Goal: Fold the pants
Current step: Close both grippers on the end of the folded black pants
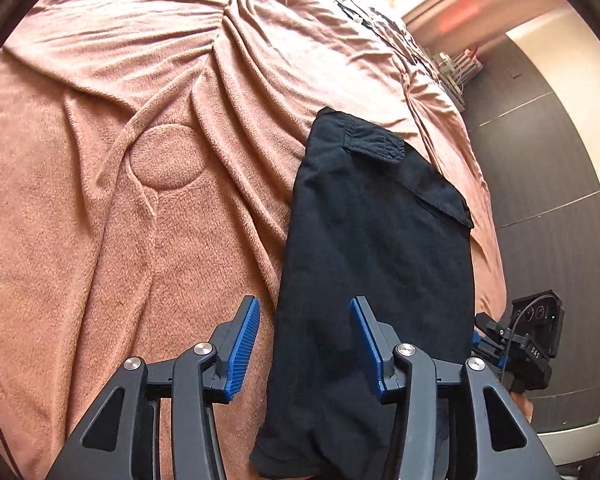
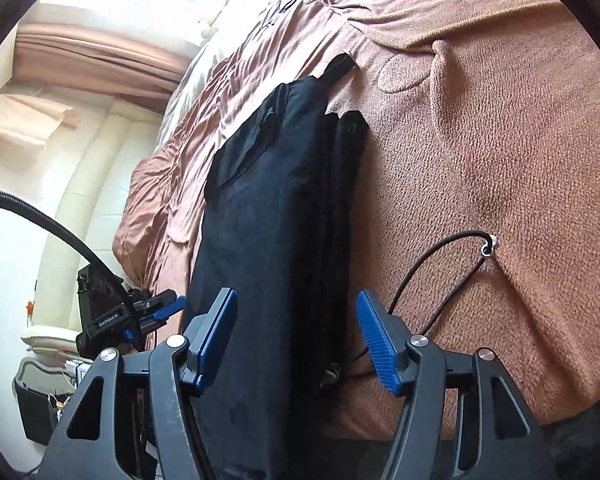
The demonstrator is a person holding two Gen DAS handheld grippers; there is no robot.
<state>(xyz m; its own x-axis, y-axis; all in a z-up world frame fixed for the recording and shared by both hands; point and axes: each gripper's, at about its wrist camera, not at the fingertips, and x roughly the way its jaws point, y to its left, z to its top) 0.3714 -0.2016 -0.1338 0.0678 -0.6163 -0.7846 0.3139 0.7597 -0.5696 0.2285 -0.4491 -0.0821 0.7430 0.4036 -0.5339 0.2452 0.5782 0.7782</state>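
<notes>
pants (image 1: pixel 376 264) on rumpled blanket (image 1: pixel 100 240) (pinkish-brown), tiled floor (image 1: pixel 540 184)

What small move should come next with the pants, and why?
Probably lift both grippers clear. The pants already lie as a compact folded stack on the pink blanket, and the left gripper and right gripper are open, holding nothing. Perhaps tuck the loose drawstring first.

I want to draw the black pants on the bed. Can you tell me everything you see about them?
The pants are black, of a soft woven-looking cloth, folded into a long narrow stack of layers. A pocket flap shows near the far end. They lie flat on the pinkish-brown blanket near the bed's edge. Neither open gripper holds them.
</notes>
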